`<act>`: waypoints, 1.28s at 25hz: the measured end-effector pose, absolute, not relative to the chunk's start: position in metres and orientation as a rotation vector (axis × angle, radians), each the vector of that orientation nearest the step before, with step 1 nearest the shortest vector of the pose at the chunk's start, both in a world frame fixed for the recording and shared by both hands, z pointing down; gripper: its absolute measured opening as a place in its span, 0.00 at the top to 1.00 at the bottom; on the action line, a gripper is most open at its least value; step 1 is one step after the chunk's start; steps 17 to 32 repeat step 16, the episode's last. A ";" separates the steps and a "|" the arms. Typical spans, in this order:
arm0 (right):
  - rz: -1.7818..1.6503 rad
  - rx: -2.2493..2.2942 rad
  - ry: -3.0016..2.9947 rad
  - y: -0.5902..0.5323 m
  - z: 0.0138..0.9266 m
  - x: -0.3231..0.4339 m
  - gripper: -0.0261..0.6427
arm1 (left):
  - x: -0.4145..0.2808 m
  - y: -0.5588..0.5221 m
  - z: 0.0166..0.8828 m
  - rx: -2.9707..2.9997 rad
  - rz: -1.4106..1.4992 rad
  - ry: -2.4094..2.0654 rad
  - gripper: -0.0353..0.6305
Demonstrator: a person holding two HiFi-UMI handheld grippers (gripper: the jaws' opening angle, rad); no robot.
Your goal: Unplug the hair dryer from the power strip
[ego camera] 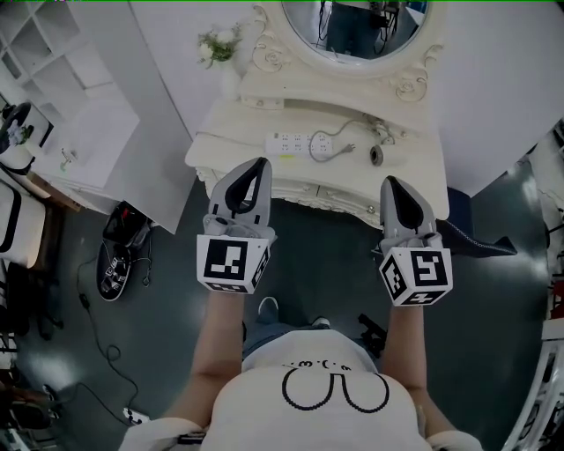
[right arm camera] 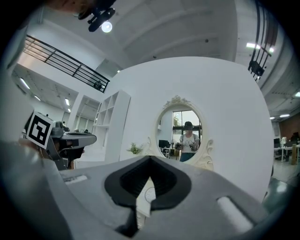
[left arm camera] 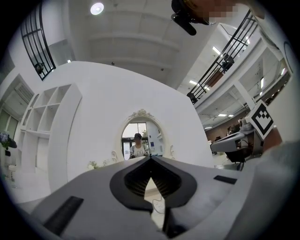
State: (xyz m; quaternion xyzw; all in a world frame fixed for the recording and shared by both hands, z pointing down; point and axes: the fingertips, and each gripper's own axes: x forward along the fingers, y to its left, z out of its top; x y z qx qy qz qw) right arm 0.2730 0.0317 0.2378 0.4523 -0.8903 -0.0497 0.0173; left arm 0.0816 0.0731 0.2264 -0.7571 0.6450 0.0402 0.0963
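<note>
Head view: both grippers are up over the dark floor, in front of a white carved dressing table [ego camera: 220, 157], both pointing to 12 o'clock. The left gripper [ego camera: 259, 164] has its jaws pressed together w/ nothing btwn them, and its tip overlaps the table's front edge. The right gripper [ego camera: 389, 181] sits at 3 o'clock from it, well apart. Its jaws are likewise together and empty, tip at the table front.

The white power strip [ego camera: 289, 143] lies flat on the tabletop, at 12 o'clock from the left gripper's tip, clear of both grippers. At its 3 o'clock end a white cord [ego camera: 322, 148] curls in a loop touching the strip. The plug end [ego camera: 351, 148] lies loose on the tabletop, pointing to 3 o'clock. Can't tell whether anything sits in a socket, too small. The hair dryer body can't be picked out for sure. A small dark round item [ego camera: 376, 156] sits at 4 o'clock from the plug end, unclear what.

At the table's back, 12 o'clock, is an oval mirror [ego camera: 352, 26]. The flower vase [ego camera: 218, 48] is at 11 o'clock. A white shelf unit [ego camera: 53, 97] stands at 10 o'clock. On the floor at 9 o'clock from the left gripper are black items w/ cables [ego camera: 119, 251].

Left gripper view: jaw tips meet, mirror dead ahead, right gripper at 3 o'clock. Right gripper view: tips meet too, left gripper at 9 o'clock.
</note>
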 end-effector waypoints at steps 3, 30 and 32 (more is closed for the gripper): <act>-0.167 1.404 -2.765 0.034 0.238 0.279 0.97 | 0.089 0.074 0.225 -2.238 0.118 1.904 0.95; -0.155 1.373 -2.778 0.042 0.241 0.301 0.97 | 0.116 0.079 0.220 -2.217 0.089 1.914 0.95; -0.155 1.373 -2.778 0.042 0.241 0.301 0.97 | 0.116 0.079 0.220 -2.217 0.089 1.914 0.95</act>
